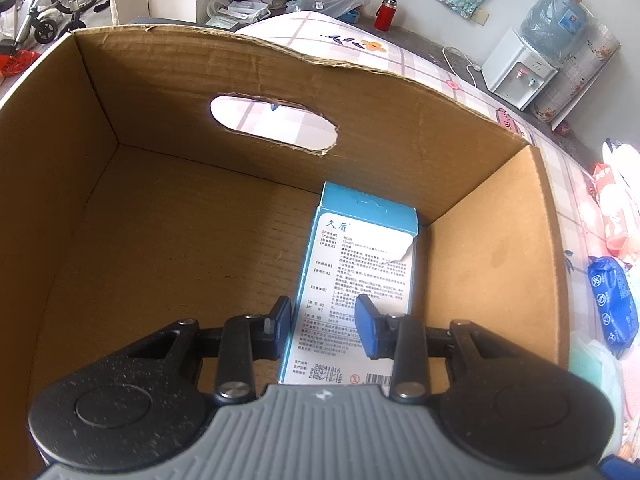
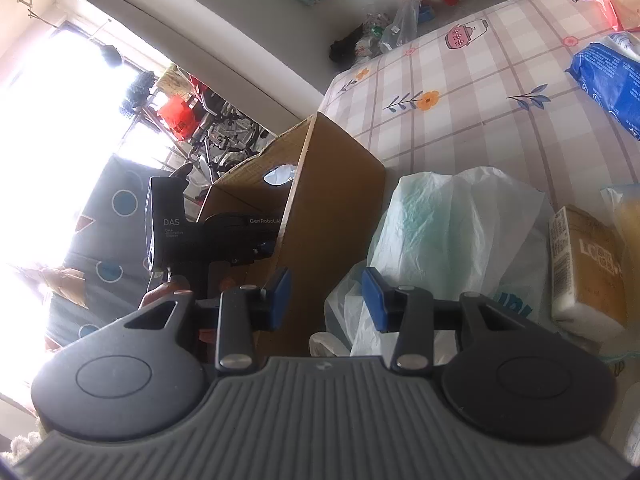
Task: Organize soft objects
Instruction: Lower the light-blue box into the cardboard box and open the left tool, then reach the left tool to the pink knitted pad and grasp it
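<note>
In the left wrist view I look down into an open cardboard box (image 1: 168, 216) with a handle hole in its far wall. A blue and white printed carton (image 1: 360, 256) lies flat on the box floor near the right wall. My left gripper (image 1: 325, 314) hovers over the carton's near end; its jaws stand apart and its right pad (image 1: 370, 330) overlaps the carton's face without clamping it. My right gripper (image 2: 326, 298) is open and holds nothing. It sits outside the box (image 2: 332, 216), beside a crumpled white plastic bag (image 2: 452, 232).
The box stands on a checked floral tablecloth (image 2: 460, 128). On it lie a blue wipes packet (image 2: 608, 76), a brown tissue pack (image 2: 588, 268) and a red and white pack (image 1: 608, 212). A hand (image 2: 164, 292) holds the left gripper's body. A water dispenser (image 1: 520, 68) stands beyond the table.
</note>
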`<state>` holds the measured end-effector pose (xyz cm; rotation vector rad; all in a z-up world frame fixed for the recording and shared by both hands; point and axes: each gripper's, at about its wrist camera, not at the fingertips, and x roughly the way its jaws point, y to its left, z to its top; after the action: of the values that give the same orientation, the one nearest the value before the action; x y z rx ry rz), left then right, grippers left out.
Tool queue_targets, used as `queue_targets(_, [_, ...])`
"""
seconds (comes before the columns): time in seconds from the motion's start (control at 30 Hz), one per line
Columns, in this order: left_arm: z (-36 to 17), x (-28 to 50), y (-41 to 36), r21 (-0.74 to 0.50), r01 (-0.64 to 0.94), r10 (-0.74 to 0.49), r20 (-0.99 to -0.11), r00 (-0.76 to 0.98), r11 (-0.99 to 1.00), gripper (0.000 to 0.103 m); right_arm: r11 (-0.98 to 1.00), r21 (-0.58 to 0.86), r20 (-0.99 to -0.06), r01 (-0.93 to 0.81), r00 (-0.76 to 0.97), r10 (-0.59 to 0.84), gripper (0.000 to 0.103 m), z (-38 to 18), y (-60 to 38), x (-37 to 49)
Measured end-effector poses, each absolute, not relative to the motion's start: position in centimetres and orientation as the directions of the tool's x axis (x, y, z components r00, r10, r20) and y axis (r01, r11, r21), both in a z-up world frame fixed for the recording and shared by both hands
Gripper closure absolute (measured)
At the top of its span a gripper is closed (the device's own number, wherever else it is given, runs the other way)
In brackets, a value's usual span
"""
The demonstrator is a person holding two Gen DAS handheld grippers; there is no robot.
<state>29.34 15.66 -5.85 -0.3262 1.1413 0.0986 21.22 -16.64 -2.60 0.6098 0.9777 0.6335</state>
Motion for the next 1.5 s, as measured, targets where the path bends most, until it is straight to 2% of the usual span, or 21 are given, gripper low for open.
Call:
queue_targets(0.17, [-6.0, 29.4, 14.3, -0.203, -0.219, -0.094, -0.9, 0.425, 0.954, 0.065, 0.666, 0.72, -0.551, -0.193, 0.424, 0.719, 0.063, -2.8, -17.5, 20.5])
queue_targets(0.27, [-5.7, 29.1, 14.6, -0.212, -0.221, -0.103, -0.901, 0.422, 0.952, 0.06, 0.675, 0.714, -0.556, -0.188, 0.434, 0.709, 0.063, -2.9, -17.9, 19.9])
queue_targets(0.33, [-5.3, 28.9, 14.9, -0.221, -0.234, -0.109, -0.904, 0.414, 0.947, 0.055, 0.684, 0.705, -0.561, -0.187, 0.443, 0.699, 0.063, -2.8, -18.2, 19.6])
queue_targets(0.4, [-4.5, 28.4, 15.4, -0.224, -0.248, -0.104, -0.901, 0.421, 0.942, 0.041, 0.692, 0.696, -0.562, -0.191, 0.454, 0.691, 0.062, -2.8, -18.5, 19.2])
queue_targets(0.6, [-0.7, 25.8, 17.1, -0.254, -0.272, -0.083, -0.853, 0.515, 0.928, 0.029, 0.726, 0.653, -0.562, -0.216, 0.504, 0.656, 0.059, -1.9, -20.2, 18.2])
queue_targets(0.8, [4.2, 23.1, 16.6, -0.256, -0.265, -0.034, -0.777, 0.628, 0.93, 0.028, 0.764, 0.61, -0.562, -0.211, 0.565, 0.605, 0.058, -0.6, -23.5, 17.1])
queue_targets(0.9, [6.2, 22.2, 14.5, -0.256, -0.217, -0.047, -0.742, 0.669, 0.942, 0.028, 0.799, 0.569, -0.572, -0.194, 0.605, 0.554, 0.058, 0.0, -25.8, 16.7])
queue_targets(1.07, [8.6, 21.9, 8.3, -0.267, -0.023, -0.177, -0.698, 0.694, 0.963, 0.024, 0.843, 0.526, -0.584, -0.112, 0.673, 0.454, 0.058, 0.9, -31.0, 17.2])
queue_targets(1.27, [7.2, 22.5, -2.2, -0.246, 0.226, -0.334, -0.72, 0.608, 0.943, 0.024, 0.866, 0.5, -0.635, 0.006, 0.682, 0.362, 0.058, -0.2, -36.4, 19.4])
queue_targets(1.33, [5.6, 23.4, -5.7, -0.248, 0.293, -0.376, -0.743, 0.554, 0.923, 0.026, 0.87, 0.492, -0.657, 0.036, 0.671, 0.344, 0.058, -1.1, -37.4, 20.5])
queue_targets(1.4, [4.0, 24.4, -8.5, -0.246, 0.322, -0.388, -0.764, 0.516, 0.914, 0.035, 0.869, 0.489, -0.685, 0.076, 0.649, 0.329, 0.058, -2.3, -38.0, 21.5])
queue_targets(1.47, [2.5, 25.7, -11.0, -0.239, 0.348, -0.39, -0.789, 0.474, 0.906, 0.04, 0.845, 0.522, -0.697, 0.116, 0.629, 0.344, 0.059, -3.5, -38.7, 22.0])
queue_targets(1.5, [1.8, 26.1, -12.1, -0.231, 0.36, -0.387, -0.801, 0.456, 0.904, 0.046, 0.831, 0.54, -0.7, 0.136, 0.621, 0.353, 0.059, -4.1, -38.8, 21.9])
